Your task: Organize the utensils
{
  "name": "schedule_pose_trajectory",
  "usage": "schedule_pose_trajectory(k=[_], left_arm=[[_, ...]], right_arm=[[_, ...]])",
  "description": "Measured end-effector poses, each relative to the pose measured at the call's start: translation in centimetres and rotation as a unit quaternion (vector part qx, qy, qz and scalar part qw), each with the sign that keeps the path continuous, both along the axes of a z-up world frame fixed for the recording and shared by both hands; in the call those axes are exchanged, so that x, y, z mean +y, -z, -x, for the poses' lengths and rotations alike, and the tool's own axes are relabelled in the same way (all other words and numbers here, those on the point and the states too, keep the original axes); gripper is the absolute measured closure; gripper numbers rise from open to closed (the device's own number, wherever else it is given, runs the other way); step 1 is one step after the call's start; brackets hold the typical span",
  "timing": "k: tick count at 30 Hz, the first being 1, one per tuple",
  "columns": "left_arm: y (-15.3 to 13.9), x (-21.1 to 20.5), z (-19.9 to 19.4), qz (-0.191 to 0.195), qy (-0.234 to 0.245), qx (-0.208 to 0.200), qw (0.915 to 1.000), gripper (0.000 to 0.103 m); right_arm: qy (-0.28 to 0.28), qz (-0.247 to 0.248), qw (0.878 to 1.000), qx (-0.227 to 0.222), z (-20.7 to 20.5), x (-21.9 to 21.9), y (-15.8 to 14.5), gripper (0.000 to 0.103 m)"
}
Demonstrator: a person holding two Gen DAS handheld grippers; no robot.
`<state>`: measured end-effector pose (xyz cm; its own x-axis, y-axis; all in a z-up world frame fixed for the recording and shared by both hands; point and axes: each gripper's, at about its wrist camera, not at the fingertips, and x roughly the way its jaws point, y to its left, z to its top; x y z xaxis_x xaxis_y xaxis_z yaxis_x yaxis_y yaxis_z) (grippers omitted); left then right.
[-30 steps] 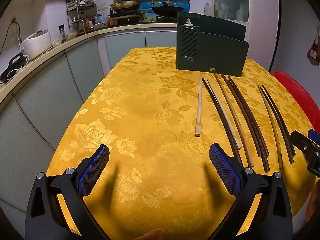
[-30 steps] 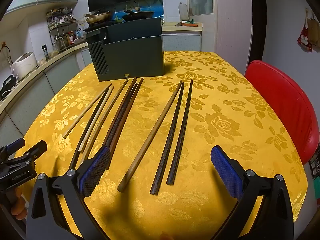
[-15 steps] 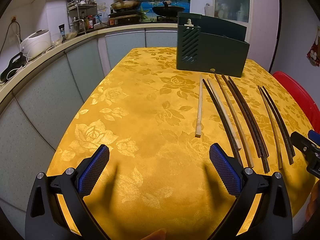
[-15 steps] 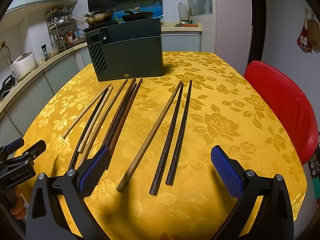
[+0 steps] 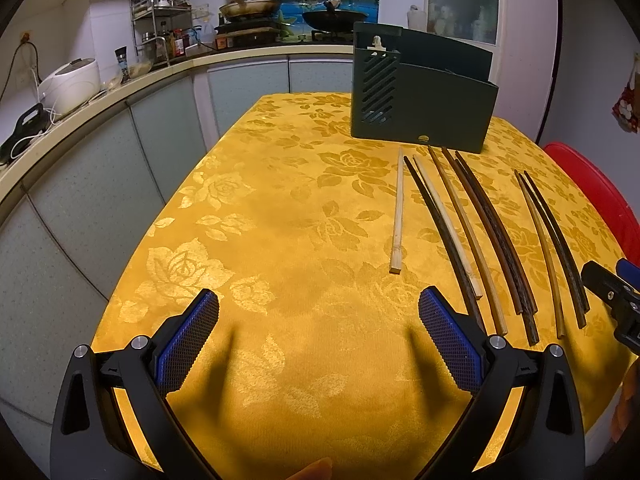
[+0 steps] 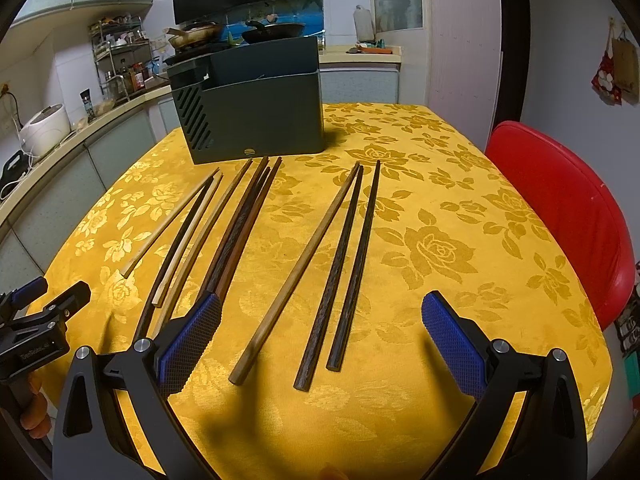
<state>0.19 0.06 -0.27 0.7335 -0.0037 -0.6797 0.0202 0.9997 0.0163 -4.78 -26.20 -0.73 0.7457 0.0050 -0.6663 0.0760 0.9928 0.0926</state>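
Several chopsticks lie side by side on the yellow floral tablecloth [image 5: 280, 216]: a pale short one [image 5: 398, 210], dark and tan ones [image 5: 476, 232], and a right-hand group [image 6: 344, 264]. A dark green utensil holder box [image 6: 256, 116] stands upright at the far end, also in the left wrist view [image 5: 420, 96]. My left gripper [image 5: 318, 336] is open and empty above bare cloth, left of the chopsticks. My right gripper [image 6: 320, 336] is open and empty, its jaws either side of the near ends of the right-hand group.
A red chair [image 6: 560, 208] stands at the table's right edge. A curved kitchen counter [image 5: 100, 96] with a rice cooker [image 5: 70, 84] runs along the left. Pans sit on the stove [image 6: 240, 36] behind the box.
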Motion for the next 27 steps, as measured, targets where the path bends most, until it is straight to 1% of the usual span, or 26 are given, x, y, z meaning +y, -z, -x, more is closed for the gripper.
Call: schedule_pose_trajectory(k=[11,18,21,26,27], left_arm=[[0.0,-0.1,-0.5,0.007,0.020,0.008,0.9997,0.005],[-0.3,-0.9,-1.3,0.012,0.054,0.009,0.9984,0.005],[-0.1,-1.6,-1.9,0.002,0.070,0.015,0.9974,0.010],[0.7,-2.2,-3.2,0.005,0.087,0.040,0.9954,0.025],[0.8,-2.3,-3.5,0.005,0.088,0.044,0.9951,0.030]], right_arm=[[0.010,0.012,1.000,0.000,0.1,-1.2,-0.3,0.006],[0.015,0.021,1.000,0.002,0.0,-1.8,-0.1,0.006],[0.017,0.024,1.000,0.005,0.0,-2.1,0.1,0.006],[0.021,0.026,0.999,0.003,0.4,-2.7,0.2,0.006],[0.021,0.027,0.999,0.002,0.5,-2.7,0.2,0.006]])
